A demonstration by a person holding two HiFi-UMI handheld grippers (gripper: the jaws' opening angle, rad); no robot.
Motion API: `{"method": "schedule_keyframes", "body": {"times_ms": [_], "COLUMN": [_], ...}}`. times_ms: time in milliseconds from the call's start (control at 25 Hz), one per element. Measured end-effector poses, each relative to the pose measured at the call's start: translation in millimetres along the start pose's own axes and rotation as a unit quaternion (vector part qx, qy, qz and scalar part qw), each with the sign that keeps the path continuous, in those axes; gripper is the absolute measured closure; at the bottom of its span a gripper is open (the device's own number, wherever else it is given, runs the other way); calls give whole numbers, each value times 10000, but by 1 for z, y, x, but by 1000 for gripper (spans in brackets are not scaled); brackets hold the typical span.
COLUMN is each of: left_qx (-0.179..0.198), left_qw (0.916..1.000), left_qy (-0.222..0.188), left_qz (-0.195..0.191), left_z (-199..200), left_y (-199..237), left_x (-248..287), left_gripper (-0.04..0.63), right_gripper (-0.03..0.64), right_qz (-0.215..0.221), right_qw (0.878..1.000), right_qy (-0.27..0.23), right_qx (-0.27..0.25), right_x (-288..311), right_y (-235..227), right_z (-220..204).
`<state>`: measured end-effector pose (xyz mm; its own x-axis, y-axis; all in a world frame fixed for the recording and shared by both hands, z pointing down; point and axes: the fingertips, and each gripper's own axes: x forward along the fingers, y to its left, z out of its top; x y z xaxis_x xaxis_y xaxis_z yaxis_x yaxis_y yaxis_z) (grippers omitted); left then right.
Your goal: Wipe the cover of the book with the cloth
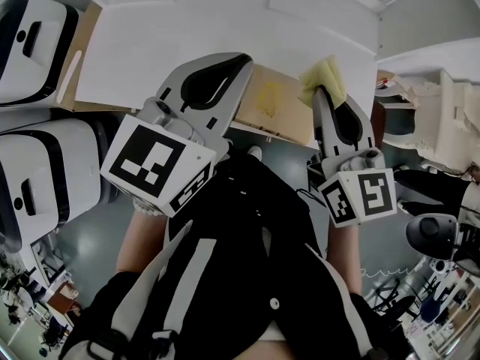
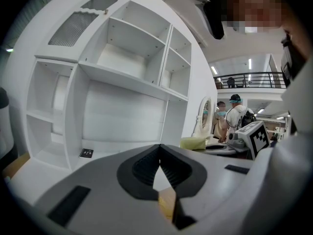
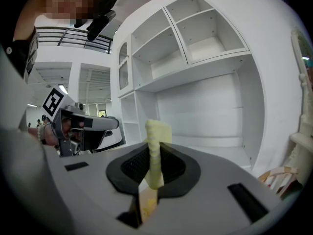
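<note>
Left gripper (image 2: 160, 147): clenched, nothing in it; held above the book's left end, probably ready to steady it.
Right gripper (image 3: 154, 153): clamped on the yellow cloth (image 3: 157, 131), whose fold juts past the tips so fabric leads.
Book (image 1: 274, 103): tan cover up, flat at the bench (image 1: 225, 28) near edge, reachable by both.
Stage: cloth looks clear of the cover; wiping apparently not begun.

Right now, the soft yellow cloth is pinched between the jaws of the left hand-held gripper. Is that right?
Not quite: the soft yellow cloth is pinched between the jaws of the right hand-held gripper, not the left. The right gripper view shows it standing up between the closed jaws. The left hand-held gripper is shut with nothing in it.
</note>
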<state>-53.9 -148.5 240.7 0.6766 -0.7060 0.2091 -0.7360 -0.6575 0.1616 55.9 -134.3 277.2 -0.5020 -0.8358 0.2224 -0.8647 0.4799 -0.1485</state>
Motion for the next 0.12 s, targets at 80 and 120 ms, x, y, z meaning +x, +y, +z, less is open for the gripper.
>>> {"method": "schedule_keyframes", "body": {"times_ms": [80,120], "left_qx": [12,18], "left_qw": [10000,10000], "left_qy": [-13,-18], "left_qz": [-12,-17], "left_z": [2,4], "left_y": [-2,-2], "left_x": [0,0], "left_gripper": [594,594], "right_gripper": [581,581], "right_qz": [5,7], "right_qw": [10000,10000], "right_qy": [2,2], "right_qx": [-5,-8], "right_x": [-1,-1], "right_y": [0,0], "right_z": [1,2]}}
